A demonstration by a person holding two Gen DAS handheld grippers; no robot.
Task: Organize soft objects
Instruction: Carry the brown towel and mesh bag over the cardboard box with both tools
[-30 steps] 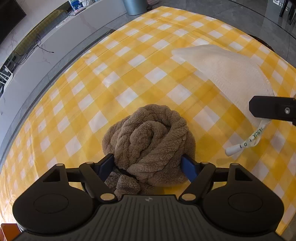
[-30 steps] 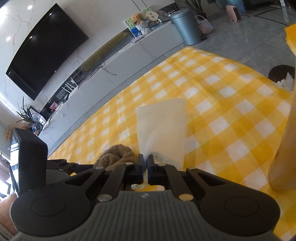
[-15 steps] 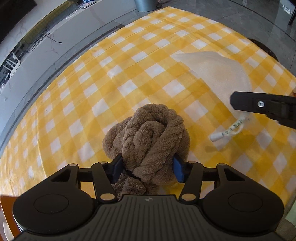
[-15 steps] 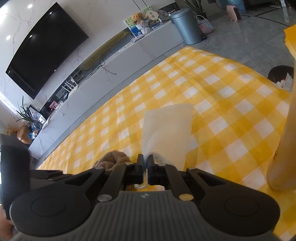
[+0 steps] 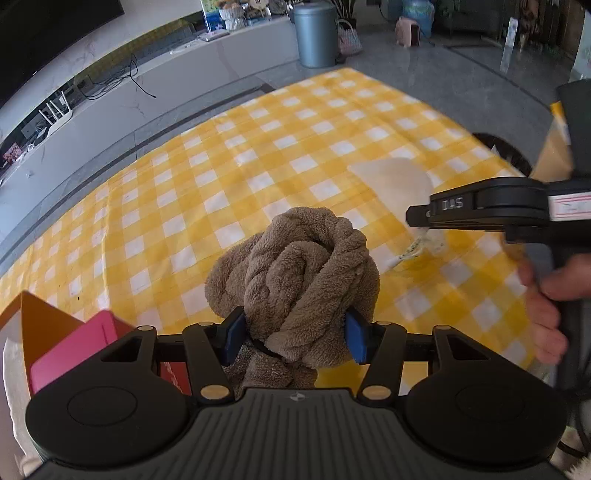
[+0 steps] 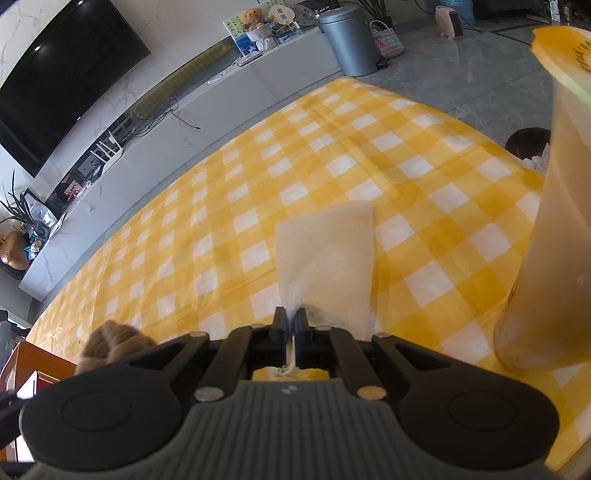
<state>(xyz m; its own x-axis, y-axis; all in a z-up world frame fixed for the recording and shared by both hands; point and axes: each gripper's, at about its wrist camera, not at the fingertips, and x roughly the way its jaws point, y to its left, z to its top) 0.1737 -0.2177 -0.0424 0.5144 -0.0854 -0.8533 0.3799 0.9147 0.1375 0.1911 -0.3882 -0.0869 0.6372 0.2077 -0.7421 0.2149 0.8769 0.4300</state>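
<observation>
Living room beyond: black television (image 6: pixel 62 81) on a marble wall, long grey media console (image 5: pixel 155 85), grey pedal bin (image 5: pixel 316 35) on the tiled floor. In front, a tabletop under a yellow-and-white checked cloth (image 5: pixel 258 155).

Left tool (image 5: pixel 295 338): blue pads (image 5: pixel 355 339) clamped on either side of a knotted brown fleece towel (image 5: pixel 295 273), bulging up and forward between the fingers. Whether the towel rests on the cloth or hangs clear of it, cannot tell. Low to the left of this tool, an orange box edge (image 5: pixel 40 314) and a pink panel (image 5: pixel 79 349).

Right tool (image 6: pixel 291 328): fingers pressed nearly together, pinching the near edge of a thin cream cloth pouch (image 6: pixel 328 258) stretching straight ahead over the checks, a white printed tag (image 5: pixel 408 254) dangling beneath. Seen from the left wrist, well off to the right and ahead of the towel, with a bare hand (image 5: pixel 546 299) on the handle. Close on the right of this tool, a tall yellow-topped container (image 6: pixel 550 229), blurred. Low to its left, the brown towel's top.
</observation>
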